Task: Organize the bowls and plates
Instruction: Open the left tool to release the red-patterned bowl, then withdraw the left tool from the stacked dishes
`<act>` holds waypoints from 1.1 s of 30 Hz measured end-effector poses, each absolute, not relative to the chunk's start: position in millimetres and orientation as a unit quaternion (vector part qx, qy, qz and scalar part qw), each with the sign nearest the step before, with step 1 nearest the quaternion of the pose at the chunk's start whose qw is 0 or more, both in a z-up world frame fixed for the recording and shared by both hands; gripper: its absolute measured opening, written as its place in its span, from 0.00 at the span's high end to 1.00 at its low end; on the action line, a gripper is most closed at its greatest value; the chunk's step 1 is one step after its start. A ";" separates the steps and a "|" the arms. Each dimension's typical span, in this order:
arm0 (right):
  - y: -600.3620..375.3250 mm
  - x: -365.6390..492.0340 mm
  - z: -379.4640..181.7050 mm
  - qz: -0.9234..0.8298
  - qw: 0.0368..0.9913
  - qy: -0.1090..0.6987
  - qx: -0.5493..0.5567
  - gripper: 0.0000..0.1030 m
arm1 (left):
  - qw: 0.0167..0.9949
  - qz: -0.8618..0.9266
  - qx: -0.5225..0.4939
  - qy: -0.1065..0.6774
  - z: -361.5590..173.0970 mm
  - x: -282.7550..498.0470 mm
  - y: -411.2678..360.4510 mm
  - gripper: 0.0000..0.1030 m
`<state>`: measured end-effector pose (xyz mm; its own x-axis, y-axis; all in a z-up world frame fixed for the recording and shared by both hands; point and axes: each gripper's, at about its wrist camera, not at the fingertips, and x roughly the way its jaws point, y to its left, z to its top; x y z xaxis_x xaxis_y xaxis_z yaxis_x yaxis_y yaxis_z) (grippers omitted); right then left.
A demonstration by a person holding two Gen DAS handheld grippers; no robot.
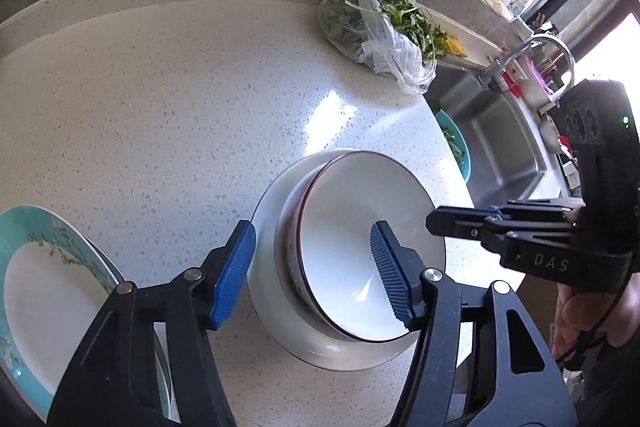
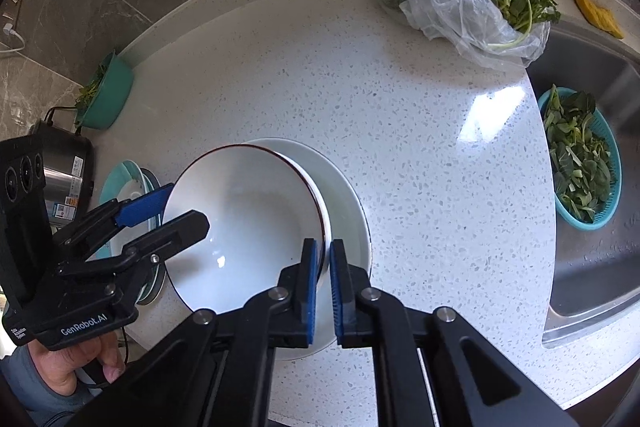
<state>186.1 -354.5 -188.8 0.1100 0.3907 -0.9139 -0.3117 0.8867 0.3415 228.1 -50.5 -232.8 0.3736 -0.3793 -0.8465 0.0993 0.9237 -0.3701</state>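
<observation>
Here, the white dark-rimmed ceramic bowl point(image 2: 244, 223) sits tilted in a plain white plate point(image 2: 348, 203) on the speckled countertop point(image 2: 400, 107). The right gripper point(image 2: 323, 283) pinches its five-o'clock rim; the left gripper point(image 1: 312, 275) straddles the opposite rim, parted. The plate's near edge is hidden.

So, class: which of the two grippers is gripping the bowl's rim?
The right gripper: its pads pinch the bowl rim. The left gripper stands open, straddling the opposite rim without touching.
</observation>
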 end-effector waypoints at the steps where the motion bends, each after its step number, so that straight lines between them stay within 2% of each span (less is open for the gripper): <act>1: -353.9 186.4 -188.6 0.236 0.744 0.624 0.031 0.92 | 0.819 -0.146 -0.129 0.540 -232.6 227.5 -49.9 0.44; 4: -355.6 187.6 -188.2 0.238 0.742 0.626 0.036 0.92 | 0.822 -0.143 -0.125 0.538 -230.4 226.8 -47.5 0.44; 7: -366.6 189.2 -179.2 0.240 0.747 0.616 0.067 0.85 | 0.824 -0.131 -0.119 0.539 -221.3 225.2 -38.6 0.40; 8: -372.2 190.4 -174.9 0.242 0.749 0.612 0.078 0.64 | 0.827 -0.130 -0.118 0.534 -215.0 224.2 -34.1 0.39; 9: -378.5 191.5 -170.7 0.244 0.750 0.608 0.090 0.33 | 0.832 -0.125 -0.112 0.529 -207.5 223.1 -29.2 0.34; 10: -388.1 192.3 -165.3 0.242 0.755 0.601 0.101 0.21 | 0.838 -0.115 -0.106 0.523 -200.4 221.9 -23.4 0.31; 11: -395.9 192.7 -160.3 0.239 0.762 0.594 0.102 0.16 | 0.844 -0.104 -0.101 0.517 -193.7 220.0 -17.0 0.29; 16: -422.2 196.4 -156.1 0.247 0.773 0.575 0.100 0.17 | 0.840 -0.068 -0.083 0.532 -186.6 205.6 1.1 0.28; 23: -415.3 205.2 -187.6 0.284 0.746 0.600 0.063 0.33 | 0.813 -0.048 -0.108 0.570 -219.2 169.6 -13.0 0.28; 33: -402.4 198.8 -196.0 0.277 0.742 0.610 0.025 0.35 | 0.829 -0.034 -0.081 0.552 -221.6 153.7 -28.4 0.28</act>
<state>198.8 -402.4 -196.0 0.1021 0.4409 -0.8917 -0.3811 0.8453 0.3744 153.7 -28.4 -221.6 0.3886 -0.1454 -0.9099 -0.0336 0.9846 -0.1716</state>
